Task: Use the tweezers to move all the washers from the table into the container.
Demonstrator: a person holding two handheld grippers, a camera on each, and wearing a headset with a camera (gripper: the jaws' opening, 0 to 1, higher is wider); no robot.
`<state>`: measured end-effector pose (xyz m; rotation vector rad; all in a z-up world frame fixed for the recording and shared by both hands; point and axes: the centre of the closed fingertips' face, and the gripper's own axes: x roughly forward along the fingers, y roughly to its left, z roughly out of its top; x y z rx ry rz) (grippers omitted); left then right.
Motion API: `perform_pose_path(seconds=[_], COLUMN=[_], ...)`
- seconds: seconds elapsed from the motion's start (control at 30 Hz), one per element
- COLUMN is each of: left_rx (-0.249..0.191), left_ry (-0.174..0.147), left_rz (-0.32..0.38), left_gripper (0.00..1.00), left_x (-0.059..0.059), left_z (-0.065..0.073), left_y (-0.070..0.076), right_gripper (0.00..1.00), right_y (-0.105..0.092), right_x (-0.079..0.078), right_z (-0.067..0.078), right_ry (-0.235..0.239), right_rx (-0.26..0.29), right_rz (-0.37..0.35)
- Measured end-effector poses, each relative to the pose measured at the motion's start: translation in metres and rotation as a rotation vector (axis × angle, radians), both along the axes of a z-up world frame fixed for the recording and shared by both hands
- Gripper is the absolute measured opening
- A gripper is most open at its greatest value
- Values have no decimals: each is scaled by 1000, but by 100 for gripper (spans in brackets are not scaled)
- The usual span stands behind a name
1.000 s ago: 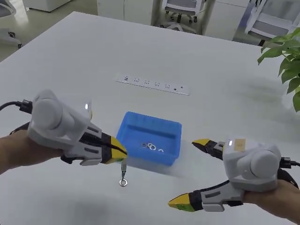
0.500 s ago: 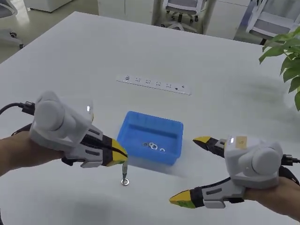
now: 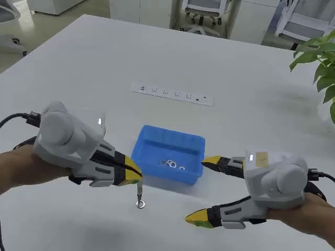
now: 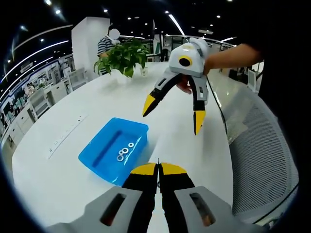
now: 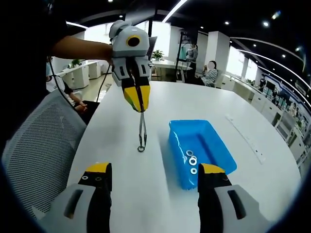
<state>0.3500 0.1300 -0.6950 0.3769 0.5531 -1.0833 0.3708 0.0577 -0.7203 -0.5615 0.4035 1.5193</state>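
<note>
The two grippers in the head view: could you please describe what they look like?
The left gripper and right gripper each have a pale grey moulded body with a rounded housing, black fingers ending in yellow tips, and a small white light on top. A black cable trails from the back of each. The right one also carries a tan label.

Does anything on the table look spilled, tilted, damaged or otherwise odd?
Nothing stands out. The blue container sits flat with washers inside. One washer is outside it, at the tip of the tweezers held by the left gripper.
</note>
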Motion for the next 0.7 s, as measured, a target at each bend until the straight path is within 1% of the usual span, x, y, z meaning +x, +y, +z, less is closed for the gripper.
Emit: perform_pose_path(seconds=[0.27, 0.5, 0.7], left_rx=[10, 25, 30], left_ry=[-2, -5, -3], left_rz=[-1, -2, -7], left_gripper=[5, 5, 5], left_x=[0, -1, 0], left_z=[-1, -1, -2], left_y=[0, 0, 1], right_gripper=[58, 48, 39], right_y=[18, 34, 45], right_x=[-5, -5, -7], right_z=[-1, -1, -5], right_ry=[-16, -27, -34], right_rx=[-3, 1, -6], right_rz=[79, 140, 180])
